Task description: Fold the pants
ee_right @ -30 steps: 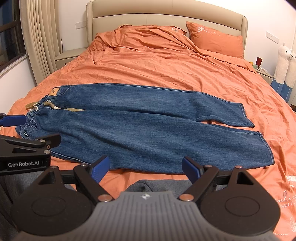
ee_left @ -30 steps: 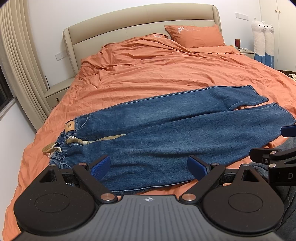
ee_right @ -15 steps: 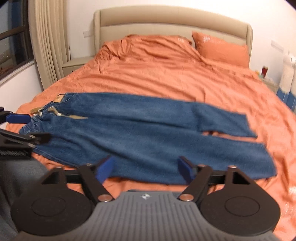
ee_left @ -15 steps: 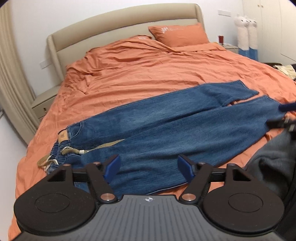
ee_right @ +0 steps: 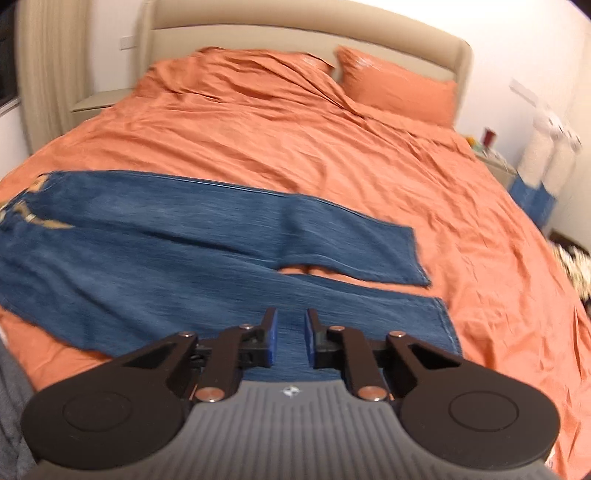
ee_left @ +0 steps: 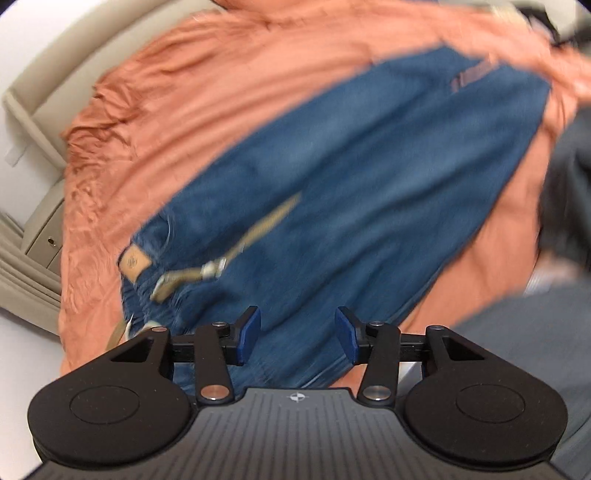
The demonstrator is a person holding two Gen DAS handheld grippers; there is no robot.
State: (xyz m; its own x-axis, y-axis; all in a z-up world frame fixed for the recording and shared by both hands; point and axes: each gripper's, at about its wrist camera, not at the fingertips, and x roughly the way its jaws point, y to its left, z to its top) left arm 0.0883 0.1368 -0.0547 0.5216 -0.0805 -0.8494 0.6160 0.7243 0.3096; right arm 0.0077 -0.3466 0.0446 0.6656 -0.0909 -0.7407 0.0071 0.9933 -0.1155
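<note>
**A:** ok so the jeans (ee_right: 207,258) are spread flat across the near half of the bed, on the orange duvet (ee_right: 295,147). Waist end off to the left, both legs running right, hems lying a little apart with a strip of orange showing between them.

**B:** yep. The left wrist view is tilted and smeary but it gets the waist end way better: the tan leather patch (ee_left: 133,263) on the waistband and a beige drawstring (ee_left: 221,258) lying across the denim. In the right wrist view those are just tan smudges at the far left edge.

**A:** and the right one gets what the left can't: the beige headboard (ee_right: 295,26), an orange pillow (ee_right: 399,92), and the near leg's hem end.

**B:** claws?

**A:** left gripper (ee_left: 297,336) has its blue pads clearly apart and closing in, hovering over the denim near the waist and its near edge. Nothing pinched that I can see.

**B:** right gripper (ee_right: 289,338) is nearly together, only a thin gap, also closing, over the near leg close to its hem. Denim shows through the gap, but I honestly can't tell if any fabric is caught.

**A:** there's also grey clothing (ee_left: 535,350) of the person at the right edge of the left view.
</note>
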